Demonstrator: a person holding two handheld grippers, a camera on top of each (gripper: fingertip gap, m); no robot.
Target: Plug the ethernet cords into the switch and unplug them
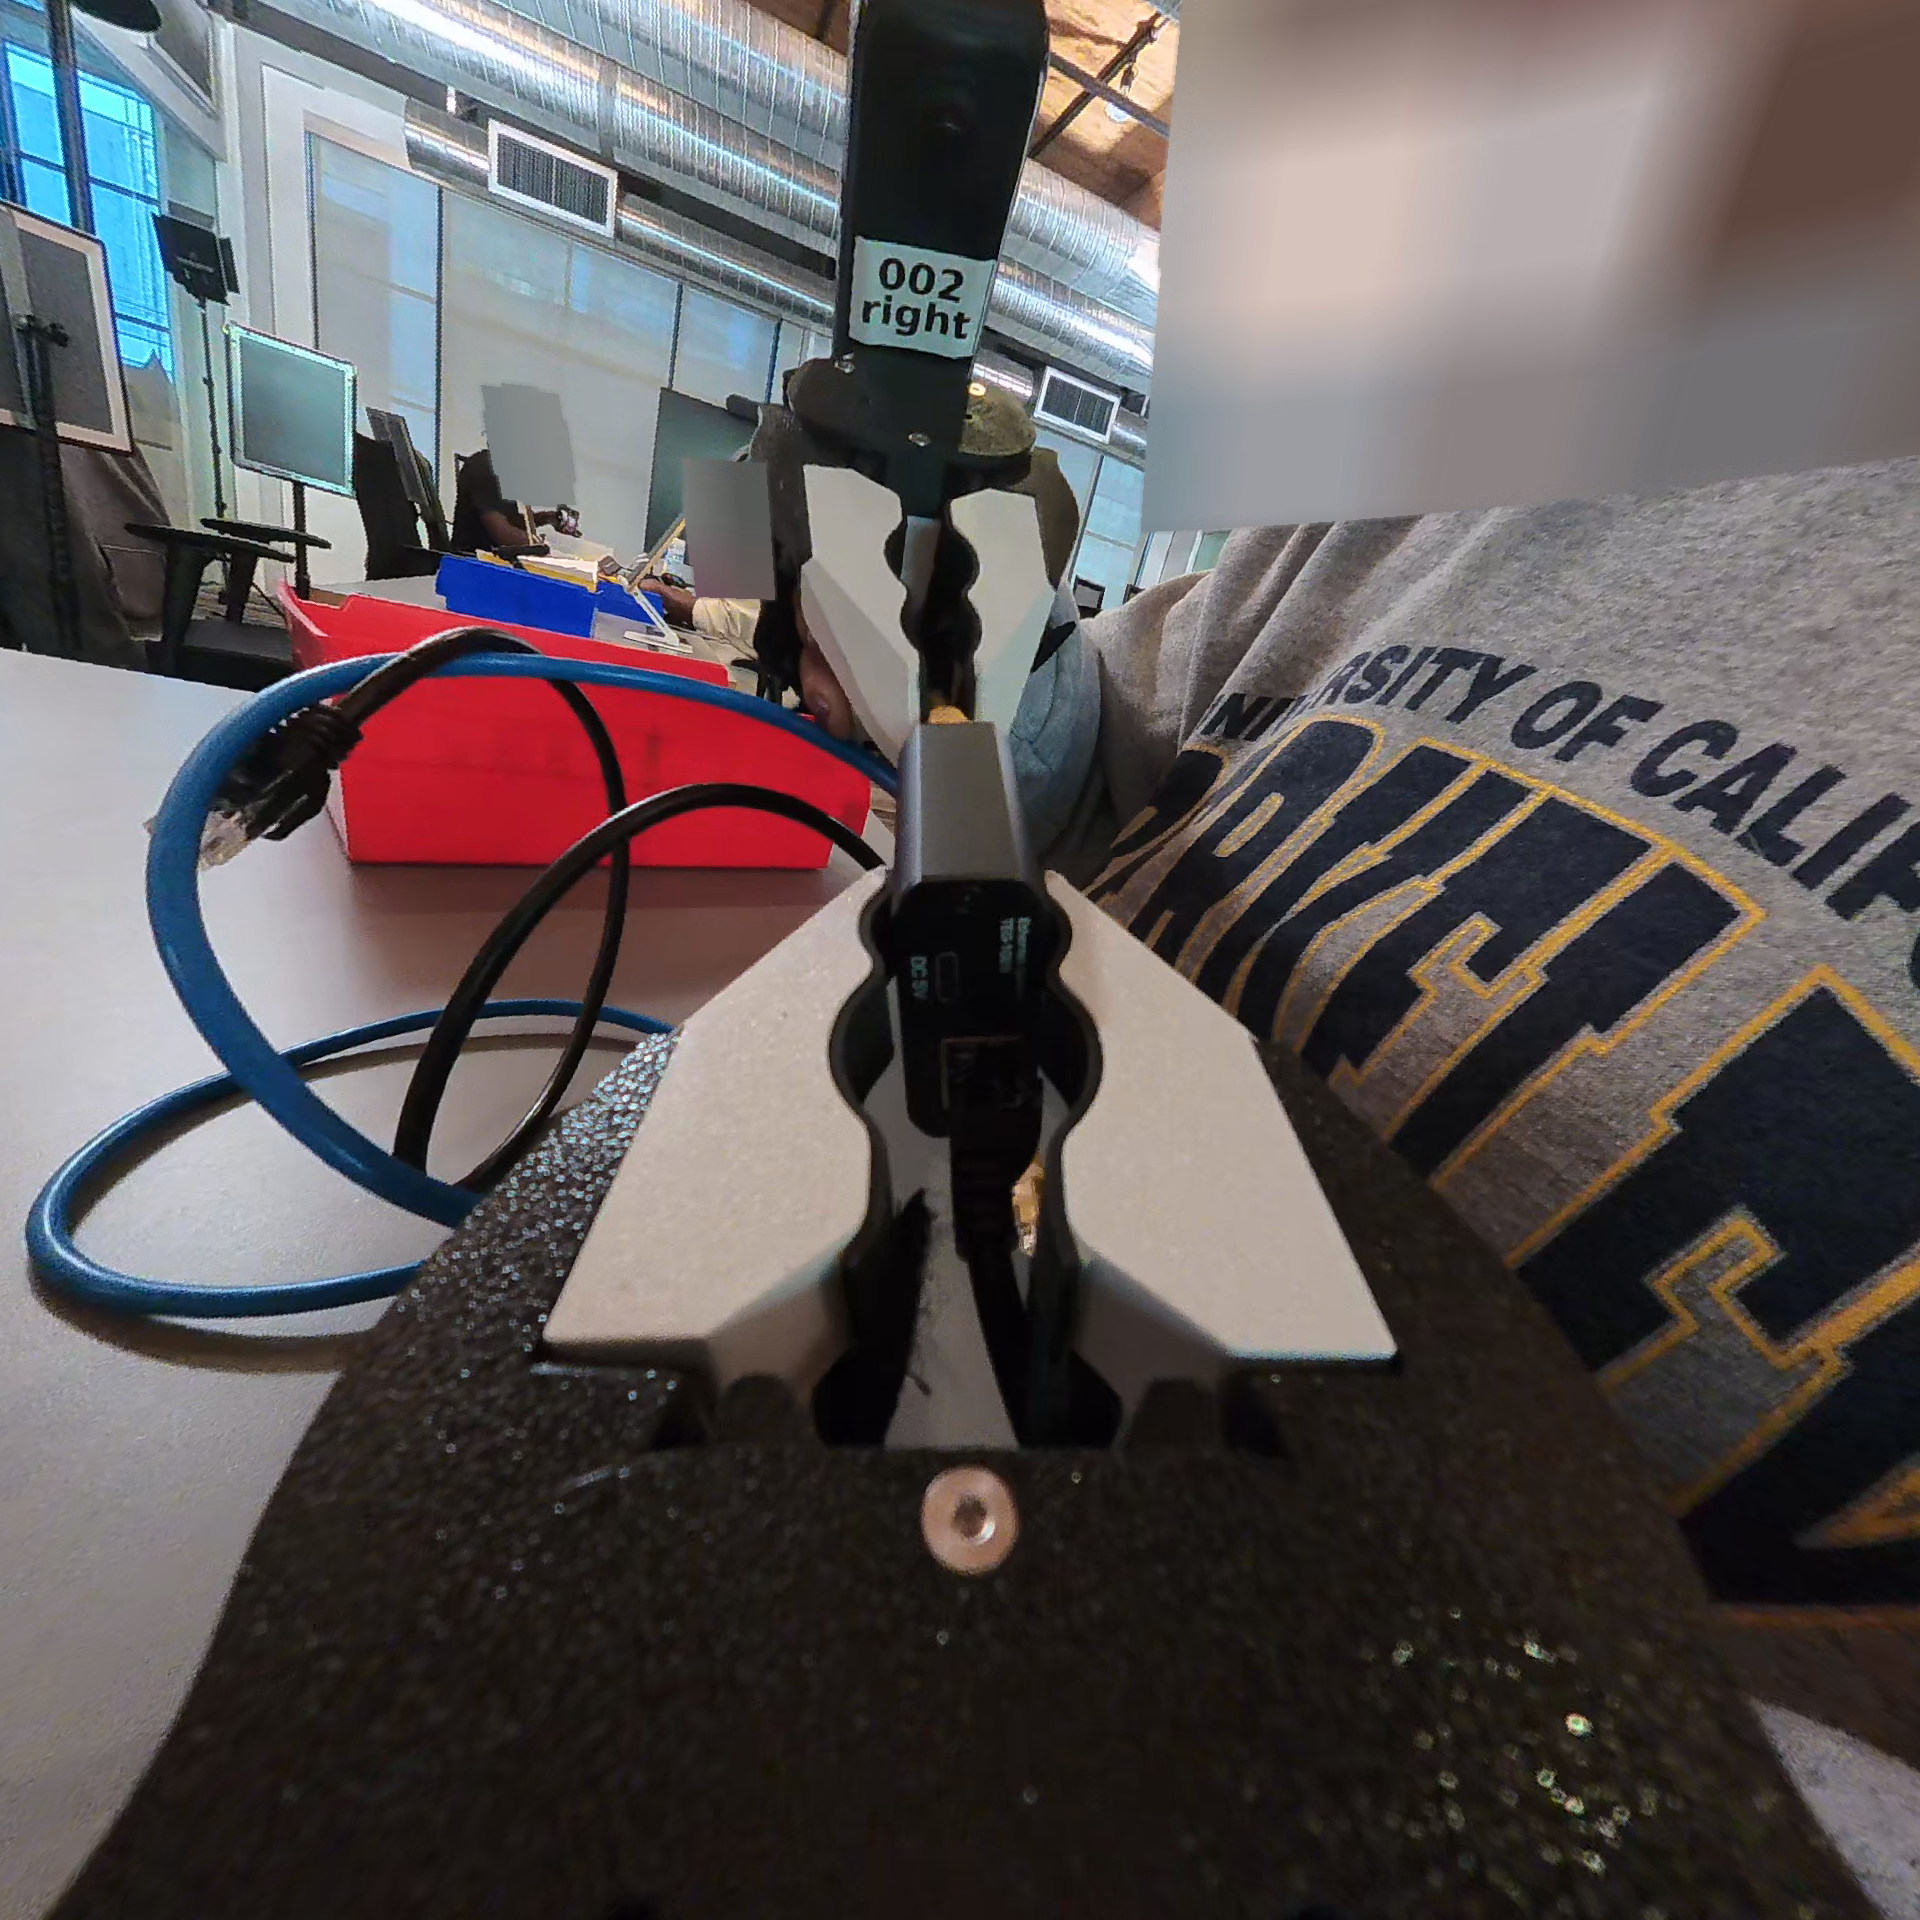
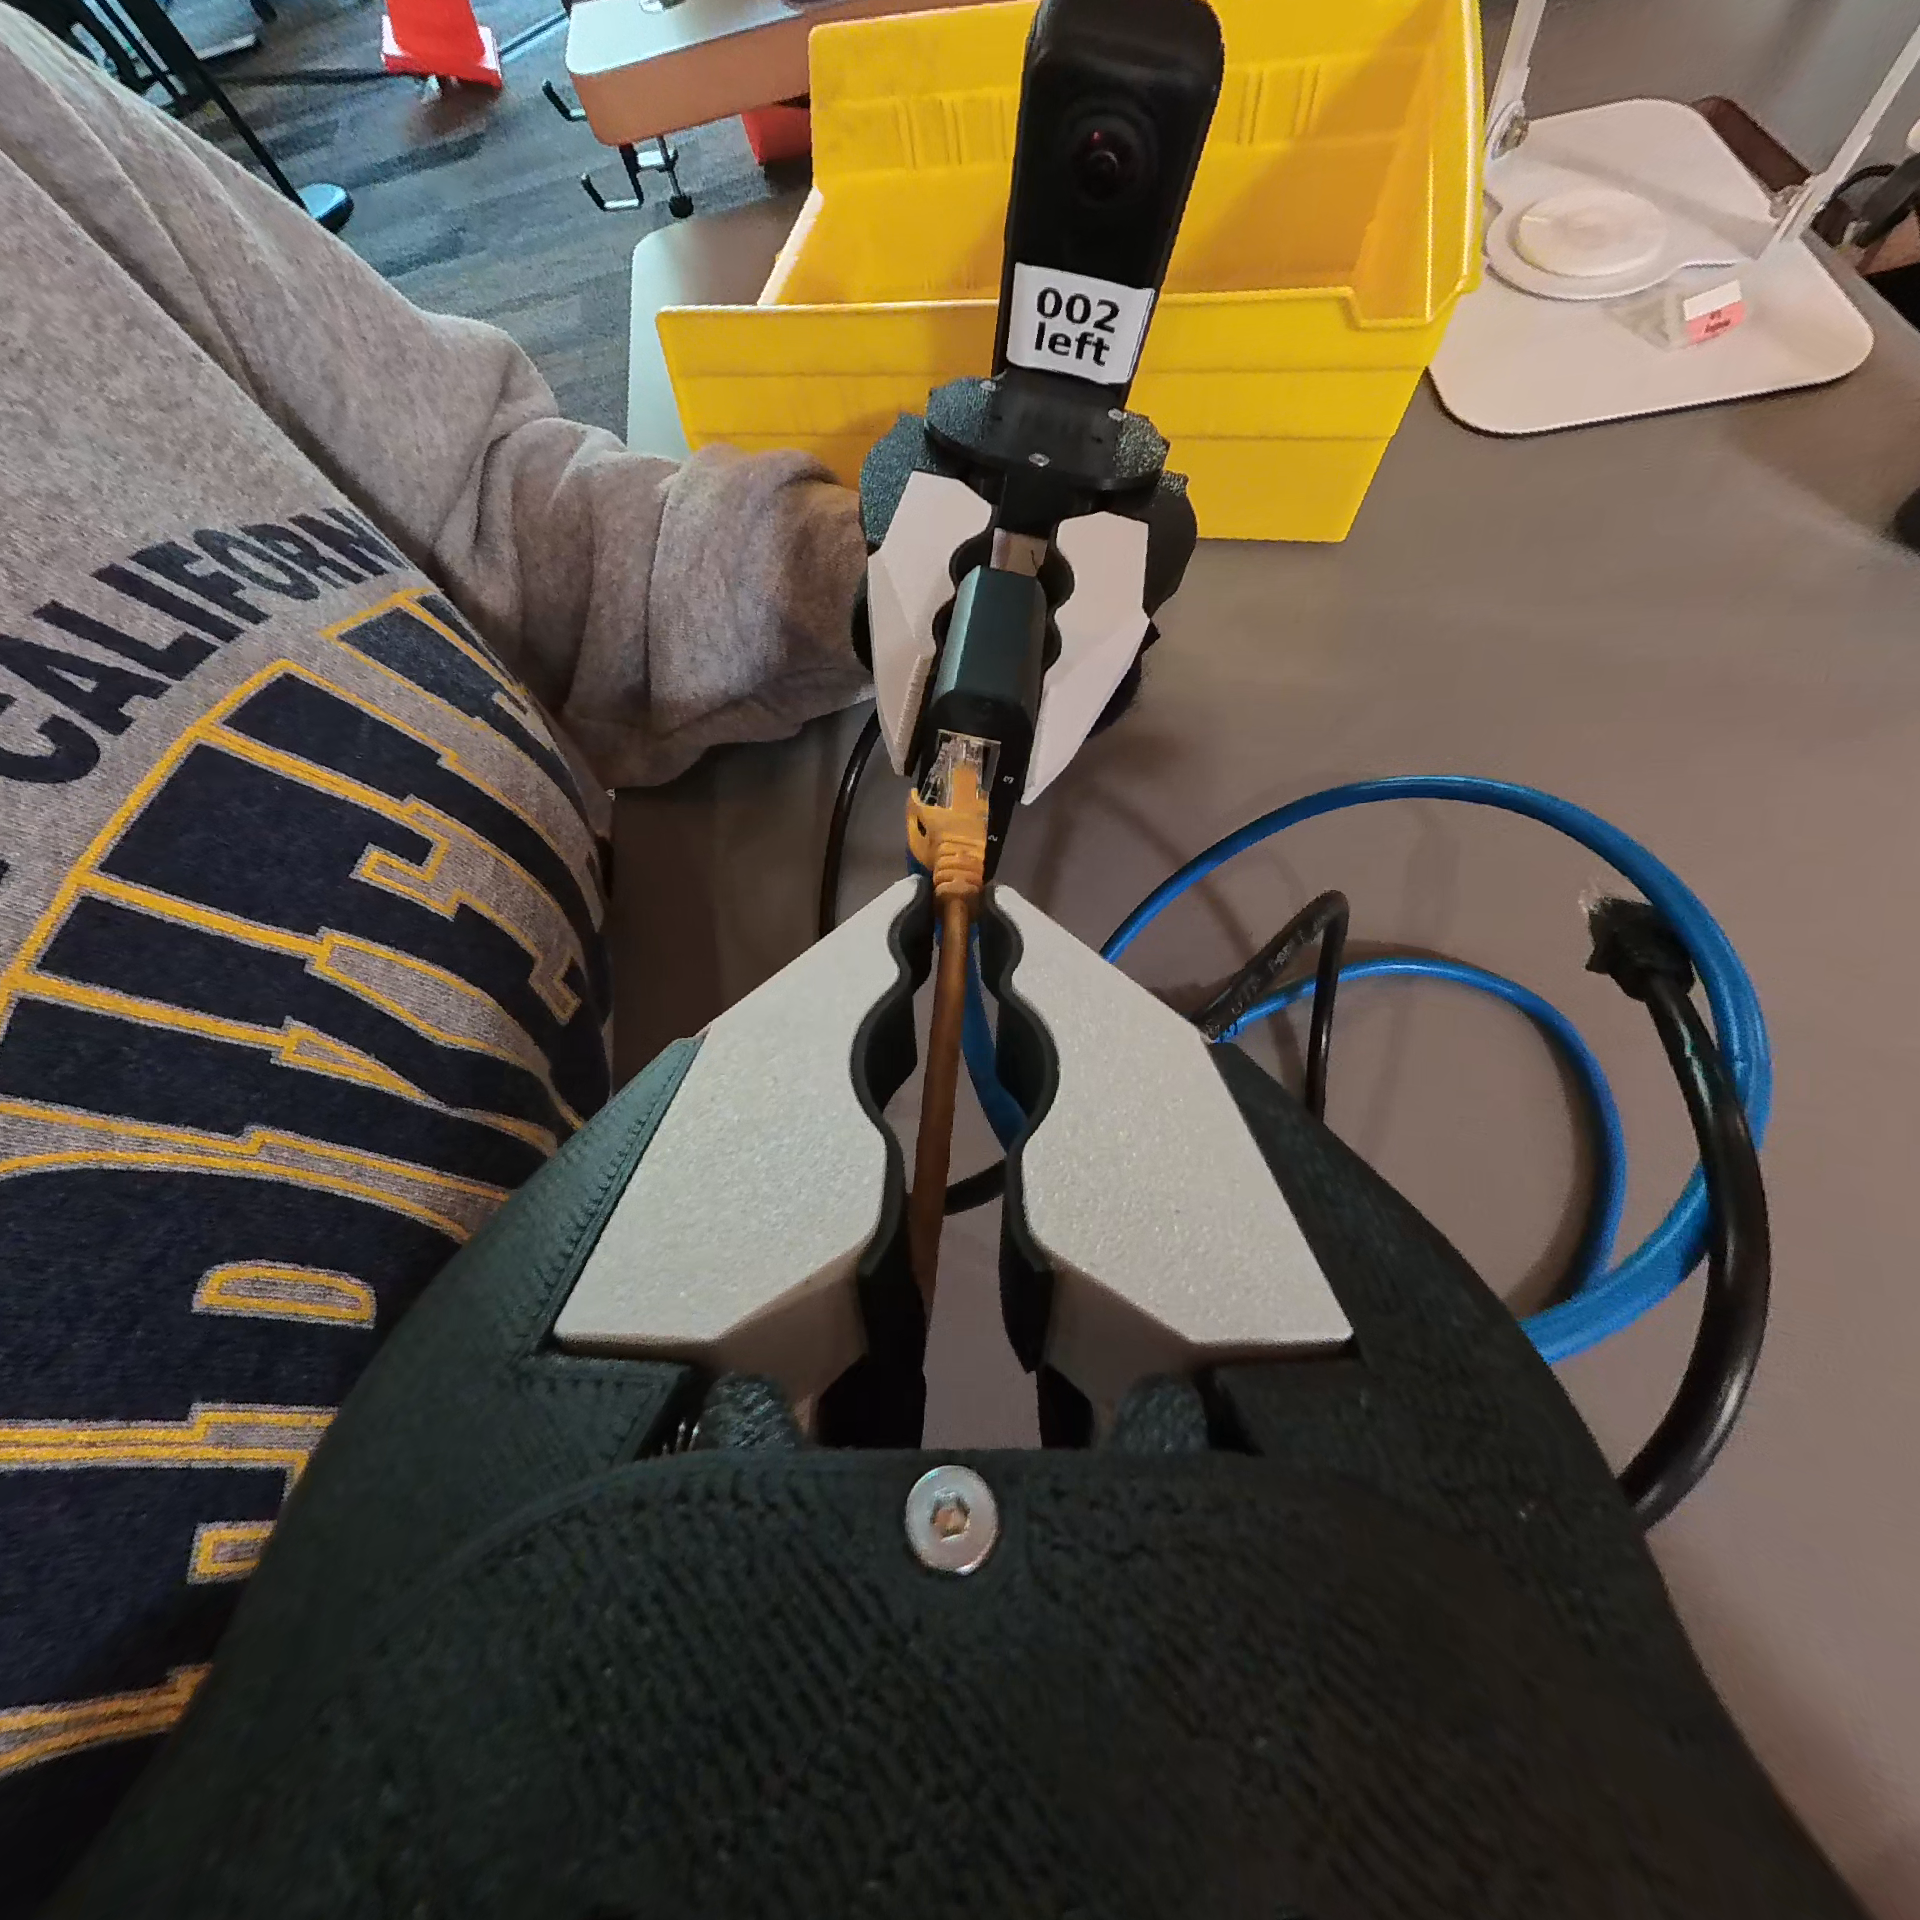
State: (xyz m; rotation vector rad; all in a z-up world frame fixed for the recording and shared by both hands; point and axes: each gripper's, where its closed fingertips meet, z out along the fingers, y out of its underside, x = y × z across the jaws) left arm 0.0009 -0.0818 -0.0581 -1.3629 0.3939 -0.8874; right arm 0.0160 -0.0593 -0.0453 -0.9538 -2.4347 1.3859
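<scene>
My left gripper (image 1: 961, 894) is shut on the small dark switch (image 1: 956, 821) and holds it above the grey table (image 1: 156, 1455). A black cord (image 1: 987, 1174) is plugged into the switch's near end. My right gripper (image 2: 958, 894) faces it, shut on the orange ethernet cord (image 2: 940, 1039) just behind its plug (image 2: 956, 800), which sits in a port of the switch (image 2: 987, 655). The left gripper (image 2: 971, 779) also shows in the right wrist view, and the right gripper (image 1: 943, 717) in the left wrist view. A blue cord (image 1: 177, 935) and a loose black plug (image 1: 281, 769) lie coiled on the table.
A red bin (image 1: 582, 748) and a blue bin (image 1: 520, 592) stand beyond the cords. A yellow bin (image 2: 1091, 312) and a white stand base (image 2: 1642, 270) sit behind the left gripper. A person's grey sweatshirt (image 2: 260, 831) is close beside both grippers at the table's edge.
</scene>
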